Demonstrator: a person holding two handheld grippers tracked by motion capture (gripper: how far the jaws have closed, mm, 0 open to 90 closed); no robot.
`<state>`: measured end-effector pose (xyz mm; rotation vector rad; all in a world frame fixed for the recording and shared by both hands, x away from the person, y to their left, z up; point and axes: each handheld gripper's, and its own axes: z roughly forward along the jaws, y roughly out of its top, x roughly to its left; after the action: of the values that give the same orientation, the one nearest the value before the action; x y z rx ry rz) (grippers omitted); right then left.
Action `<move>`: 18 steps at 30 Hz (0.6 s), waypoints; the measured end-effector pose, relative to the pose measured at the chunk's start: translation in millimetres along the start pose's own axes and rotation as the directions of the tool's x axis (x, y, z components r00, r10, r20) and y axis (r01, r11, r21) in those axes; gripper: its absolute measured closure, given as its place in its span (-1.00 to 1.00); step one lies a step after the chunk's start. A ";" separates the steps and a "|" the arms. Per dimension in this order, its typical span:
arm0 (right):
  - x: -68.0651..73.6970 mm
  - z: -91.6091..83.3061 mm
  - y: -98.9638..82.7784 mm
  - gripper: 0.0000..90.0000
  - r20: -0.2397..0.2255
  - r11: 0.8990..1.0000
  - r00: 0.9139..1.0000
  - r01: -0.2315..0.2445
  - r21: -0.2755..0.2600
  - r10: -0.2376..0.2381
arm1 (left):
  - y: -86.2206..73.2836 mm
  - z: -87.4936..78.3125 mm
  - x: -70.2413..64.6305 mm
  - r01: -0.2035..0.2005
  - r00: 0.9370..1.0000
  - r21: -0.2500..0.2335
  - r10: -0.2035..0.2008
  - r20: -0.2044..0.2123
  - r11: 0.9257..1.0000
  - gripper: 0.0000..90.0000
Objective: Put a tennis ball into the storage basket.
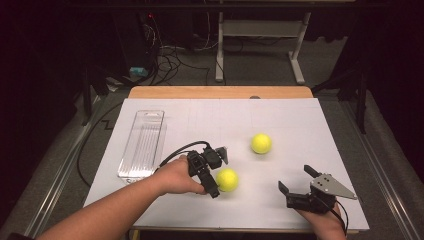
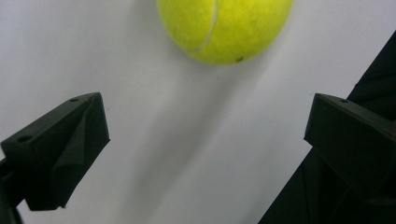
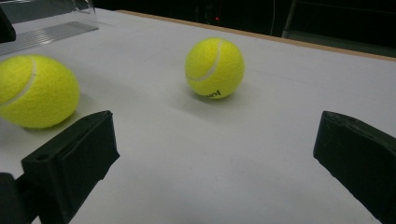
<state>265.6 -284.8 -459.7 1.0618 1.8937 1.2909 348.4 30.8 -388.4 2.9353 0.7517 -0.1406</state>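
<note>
Lining up on the near ball.
My left gripper [image 1: 218, 172] hung wide open and empty just beside the near ball [image 1: 227, 179] on the desk [image 1: 300, 120]; I judged it best to centre the ball between the jaws before closing. My right gripper [image 1: 296, 179] waited open, empty.

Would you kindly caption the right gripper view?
Open right gripper facing two tennis balls on the white table.

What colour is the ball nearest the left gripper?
Yellow-green with a white seam; the near ball shows best in the right gripper view.
</note>
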 end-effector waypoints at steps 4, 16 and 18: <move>-0.2 -0.3 -0.2 -1.00 0.001 1.000 1.000 -0.005 0.001 0.005 | 9.6 2.7 -3.3 -0.015 1.000 0.003 0.015 0.004 1.000 -0.99; -0.9 -0.4 -0.2 -1.00 0.001 1.000 1.000 -0.004 -0.001 0.004 | 41.6 18.5 -5.1 -0.016 0.999 -0.005 0.017 0.033 1.000 -0.99; -1.0 -0.4 -0.2 -1.00 0.000 1.000 1.000 -0.004 -0.002 0.004 | 45.7 21.0 -4.5 -0.027 0.999 0.012 0.027 0.037 1.000 -0.99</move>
<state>265.6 -285.9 -459.7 1.0657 1.8908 1.2943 365.3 -13.9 -404.9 2.9448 0.7084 -0.1966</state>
